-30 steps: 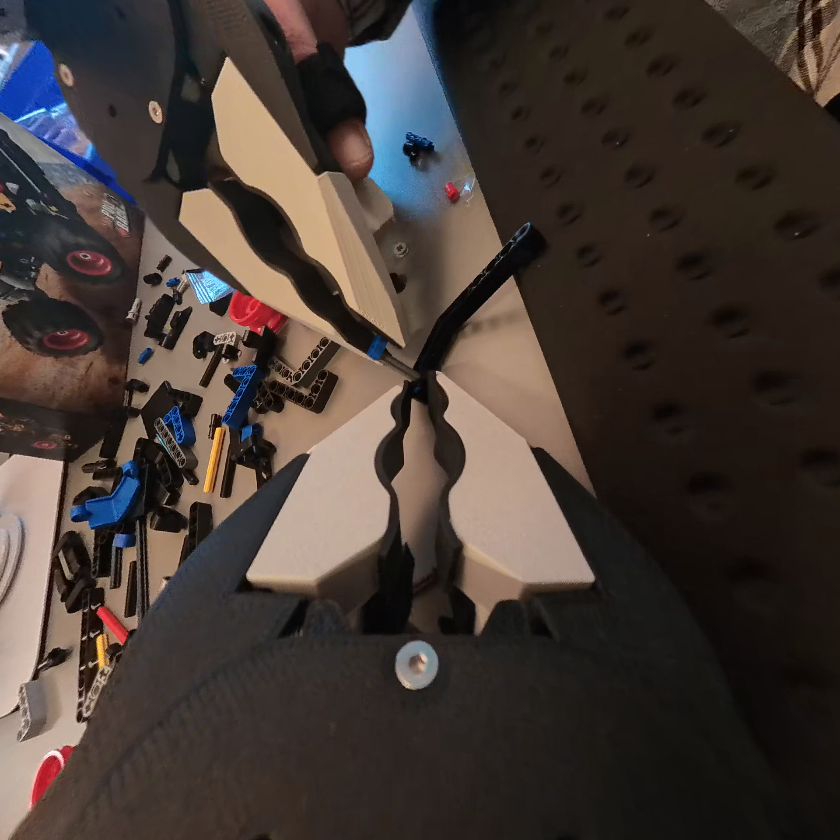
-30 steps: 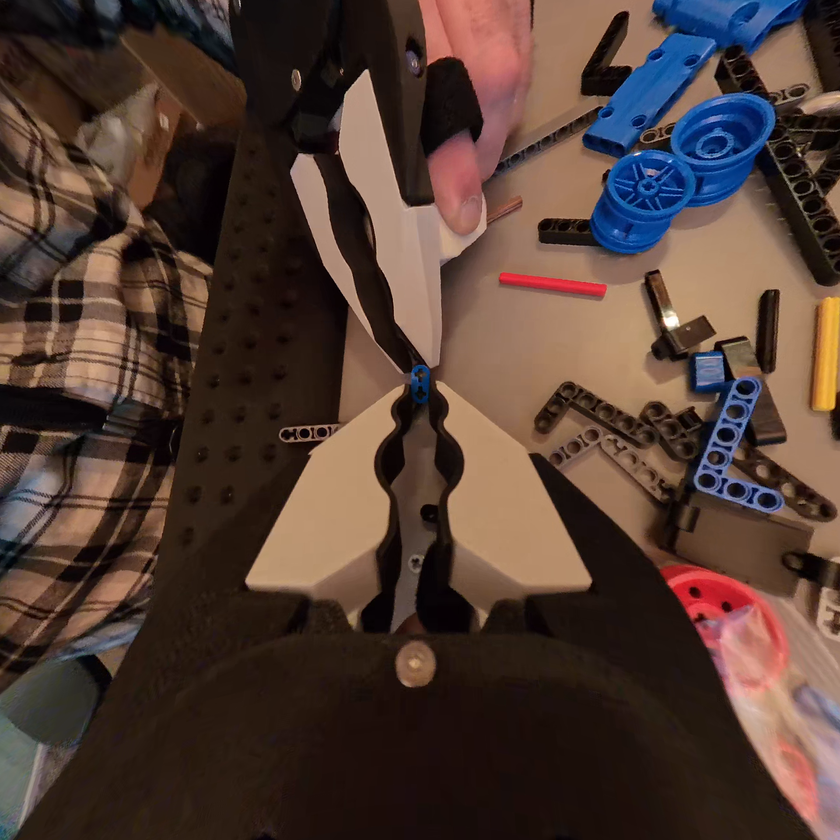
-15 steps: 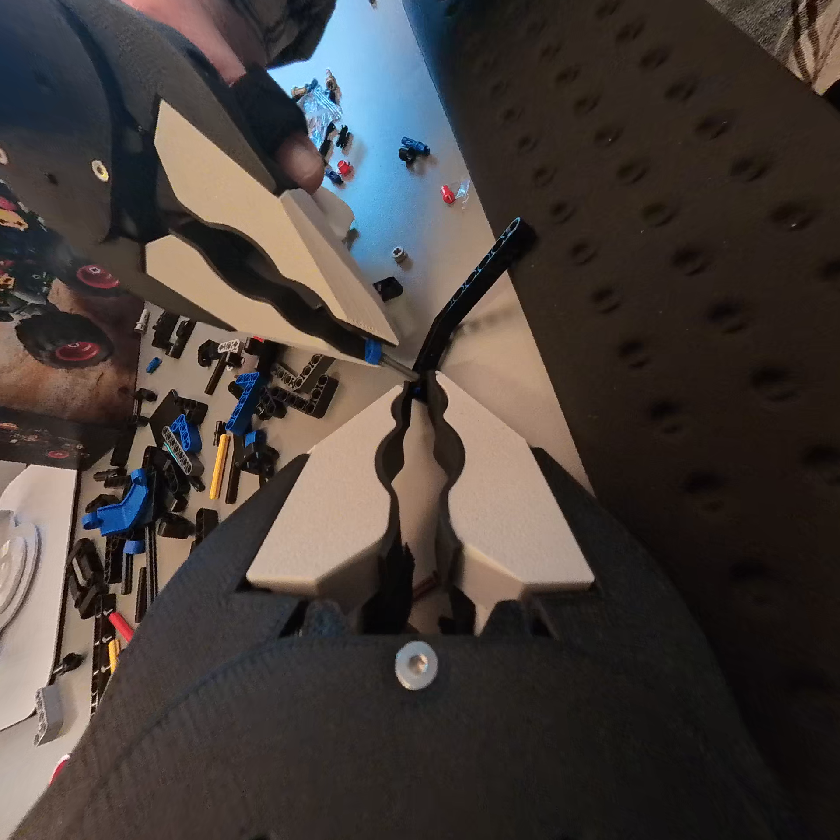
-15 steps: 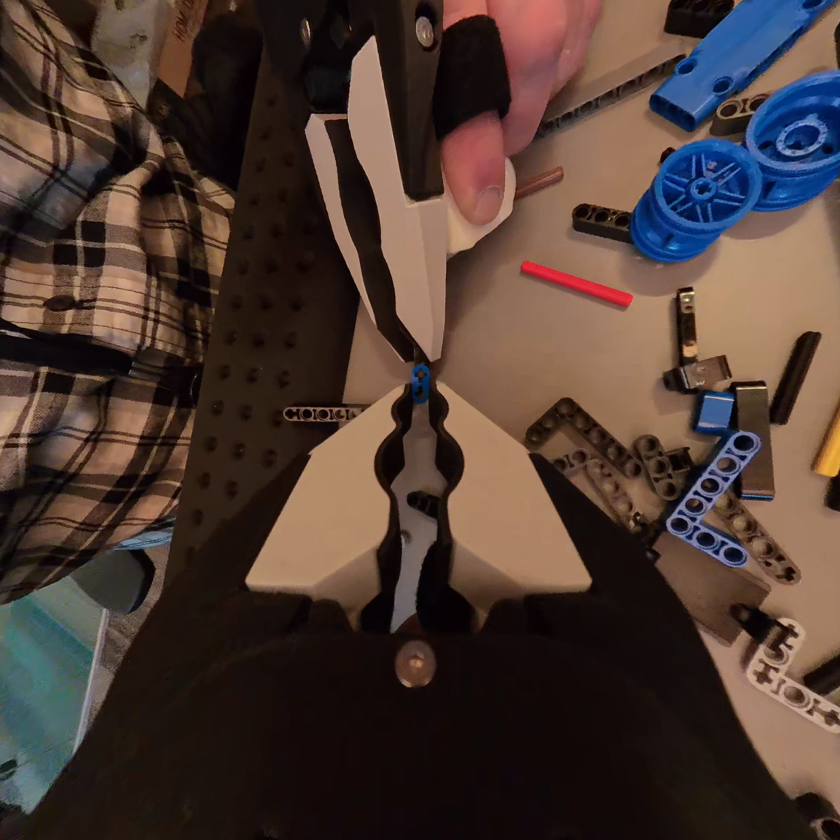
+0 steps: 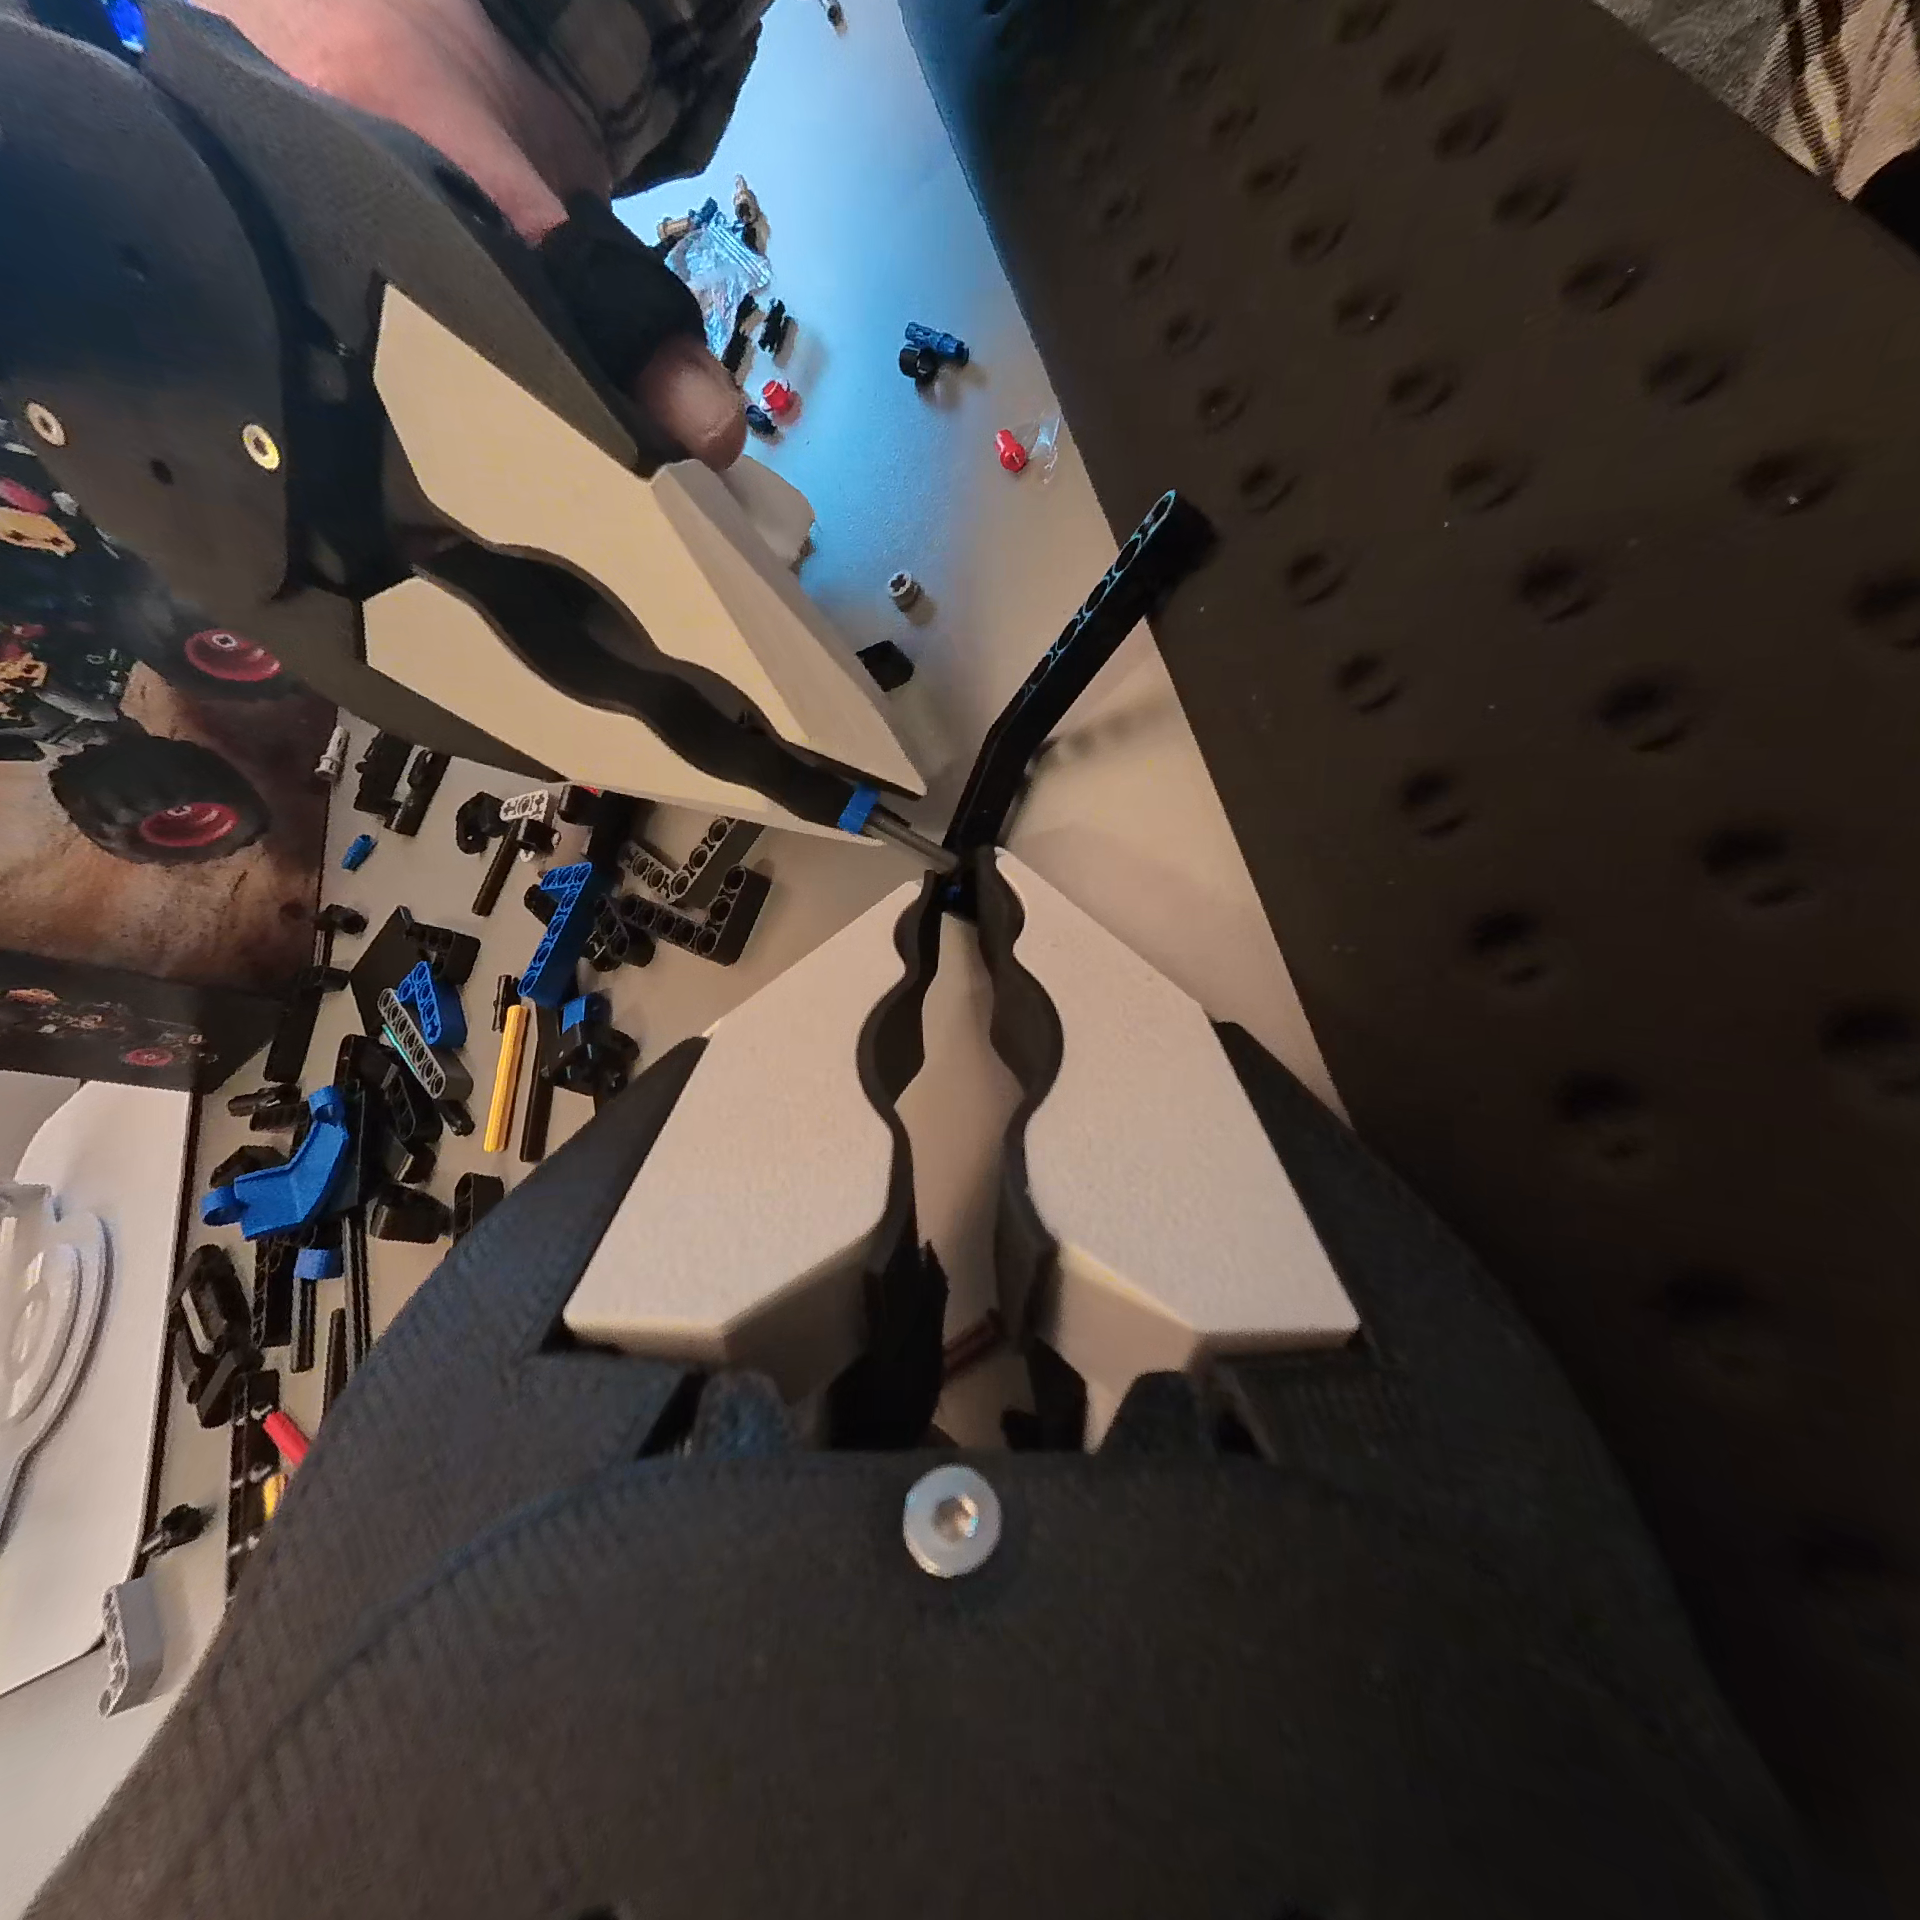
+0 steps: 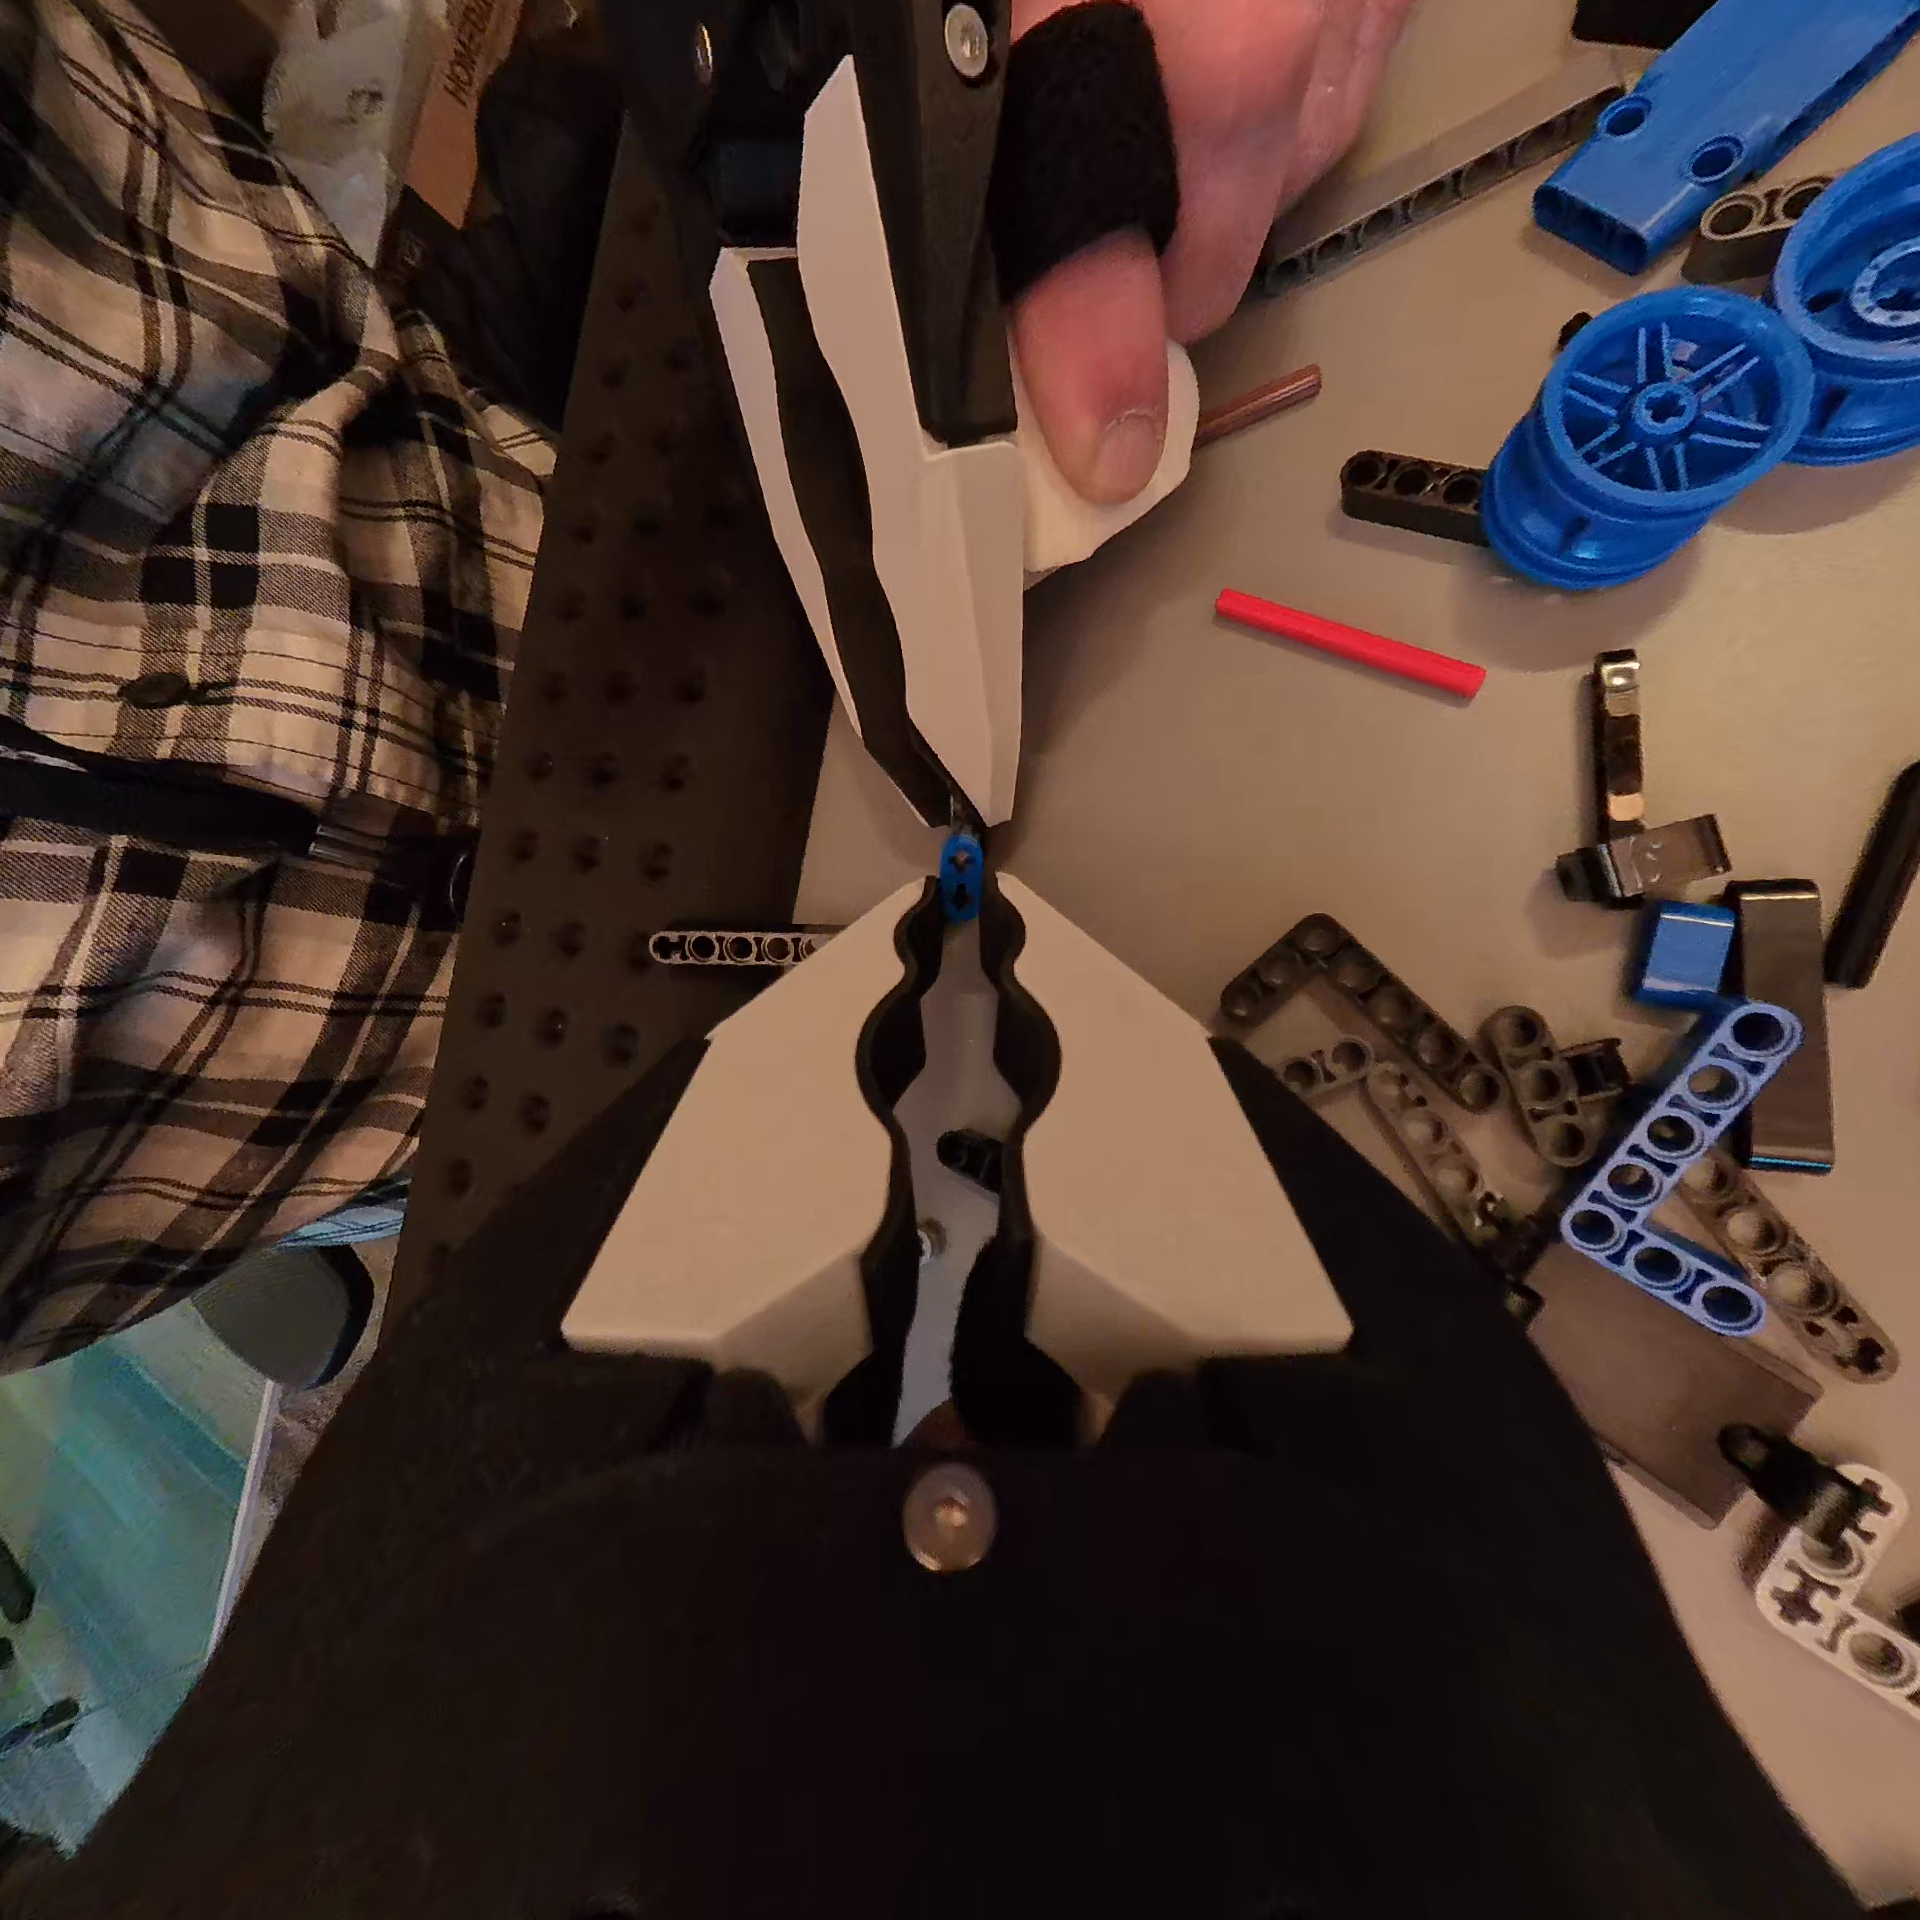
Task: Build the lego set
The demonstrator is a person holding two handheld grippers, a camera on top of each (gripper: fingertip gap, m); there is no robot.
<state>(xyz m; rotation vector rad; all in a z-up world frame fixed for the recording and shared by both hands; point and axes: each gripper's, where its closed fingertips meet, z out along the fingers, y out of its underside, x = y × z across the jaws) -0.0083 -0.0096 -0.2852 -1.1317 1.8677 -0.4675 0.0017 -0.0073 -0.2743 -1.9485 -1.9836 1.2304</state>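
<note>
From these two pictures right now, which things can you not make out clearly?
- Left wrist view: whether the grey axle has entered the black bent beam; the left gripper tips hide the joint.
- Right wrist view: the beam is out of sight behind the left gripper's fingers; only the blue connector in the right gripper shows.
- Left wrist view: small parts at the table's far end are too small.

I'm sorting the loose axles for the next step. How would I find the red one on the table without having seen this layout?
In the right wrist view, start at the blue wheels near the top right of the table. Just below and left of them lies the red axle, alone on bare tabletop. It is the only thin, plain red rod there; its neighbours are black and blue.
</note>
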